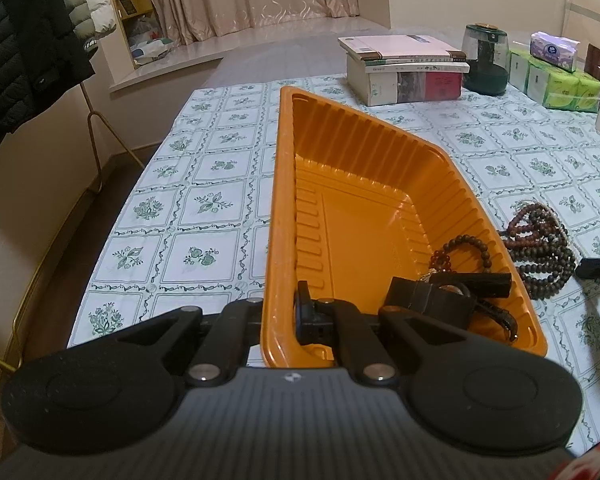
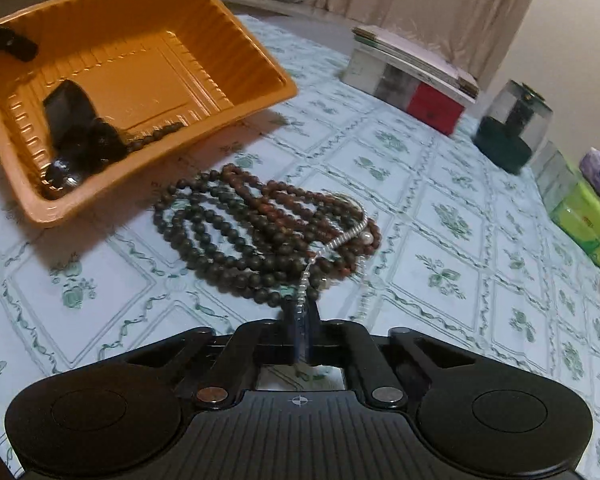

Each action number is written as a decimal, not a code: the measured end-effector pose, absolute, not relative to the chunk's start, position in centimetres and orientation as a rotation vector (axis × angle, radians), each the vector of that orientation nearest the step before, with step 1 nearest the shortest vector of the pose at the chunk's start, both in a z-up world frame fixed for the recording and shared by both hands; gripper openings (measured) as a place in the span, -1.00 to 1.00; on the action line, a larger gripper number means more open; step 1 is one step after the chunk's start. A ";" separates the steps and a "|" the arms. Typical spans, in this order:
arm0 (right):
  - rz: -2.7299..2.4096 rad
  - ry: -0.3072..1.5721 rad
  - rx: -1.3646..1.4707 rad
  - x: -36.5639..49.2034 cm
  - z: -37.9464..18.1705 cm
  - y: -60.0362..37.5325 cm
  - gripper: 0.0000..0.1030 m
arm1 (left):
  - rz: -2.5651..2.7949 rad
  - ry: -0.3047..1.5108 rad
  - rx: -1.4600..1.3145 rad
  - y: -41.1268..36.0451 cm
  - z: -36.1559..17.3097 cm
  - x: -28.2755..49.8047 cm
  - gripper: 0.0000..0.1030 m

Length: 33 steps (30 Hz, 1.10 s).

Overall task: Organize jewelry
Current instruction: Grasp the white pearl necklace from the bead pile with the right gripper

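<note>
Mid-way through loading jewelry into the ribbed orange plastic tray (image 1: 284,208), by the look of it. Left gripper (image 1: 300,312) pinched on the tray's near rim, one finger inside the wall and one outside, tipping the tray so its contents slide to the low corner: a black block-shaped box (image 1: 424,300), a dark rod-like piece (image 1: 482,282), a small brown bead bracelet (image 1: 466,248). Right gripper (image 2: 302,320) pressed together, jaws tight on the near end of a thin silver-white bead chain (image 2: 340,240) just ahead of the tips. Chain running forward and right over the heap of dark brown wooden bead strands (image 2: 260,232) on the green-and-white floral tablecloth (image 2: 440,184). Heap directly ahead of the right tips, tray ahead and to their left, touching neither.

Next, probably: lift straight up and slowly, checking whether the chain comes free or drags wooden strands along, then carry left over the tray's raised wall and release above the low corner. Tray to be kept steady meanwhile.
</note>
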State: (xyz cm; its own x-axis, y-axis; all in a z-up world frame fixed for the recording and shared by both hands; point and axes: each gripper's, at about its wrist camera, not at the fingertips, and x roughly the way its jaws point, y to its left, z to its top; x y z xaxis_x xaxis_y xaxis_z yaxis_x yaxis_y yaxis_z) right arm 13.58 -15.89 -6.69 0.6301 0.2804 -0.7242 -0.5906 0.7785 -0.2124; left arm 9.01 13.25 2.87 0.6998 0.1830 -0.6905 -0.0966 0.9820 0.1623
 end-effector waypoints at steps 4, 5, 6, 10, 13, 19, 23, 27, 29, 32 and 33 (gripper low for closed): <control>0.486 0.714 -0.415 13.6 -4.5 -17.0 -0.96 | 0.153 0.781 0.122 13.2 2.9 9.0 -0.93; 0.480 0.704 -0.410 13.7 -3.7 -17.1 -0.96 | 0.151 0.782 0.125 13.2 2.9 9.0 -0.93; 0.475 0.691 -0.403 13.7 -3.0 -17.4 -0.96 | 0.150 0.782 0.127 13.2 2.9 9.0 -0.93; 0.437 0.626 -0.380 14.2 0.6 -18.7 -0.96 | 0.145 0.780 0.134 13.1 3.0 9.0 -0.93; 0.417 0.585 -0.363 14.7 3.0 -19.4 -0.96 | 0.142 0.780 0.138 13.1 3.0 9.1 -0.93; 0.407 0.517 -0.369 15.2 6.5 -20.0 -0.96 | 0.134 0.784 0.148 13.1 3.1 9.1 -0.93; 0.414 0.481 -0.402 15.3 8.2 -19.8 -0.96 | 0.124 0.794 0.161 13.0 3.1 9.2 -0.93; 0.419 0.443 -0.436 15.5 9.6 -19.4 -0.96 | 0.106 0.812 0.186 13.1 3.2 9.5 -0.93; 0.425 0.430 -0.442 15.7 10.5 -19.3 -0.96 | 0.096 0.821 0.201 13.0 3.2 9.6 -0.93; 0.437 0.409 -0.446 15.9 11.7 -18.9 -0.96 | 0.081 0.833 0.224 13.0 3.3 9.9 -0.92; 0.441 0.402 -0.448 16.0 12.2 -18.8 -0.96 | 0.076 0.838 0.232 12.9 3.3 10.0 -0.92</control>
State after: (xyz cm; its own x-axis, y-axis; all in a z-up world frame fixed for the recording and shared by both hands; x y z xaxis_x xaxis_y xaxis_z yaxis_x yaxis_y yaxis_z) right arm 16.02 -18.81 12.15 0.8301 0.3153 -0.4599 -0.4872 0.8112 -0.3234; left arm 10.04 12.93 3.30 0.6675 0.1583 -0.7275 0.0244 0.9720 0.2339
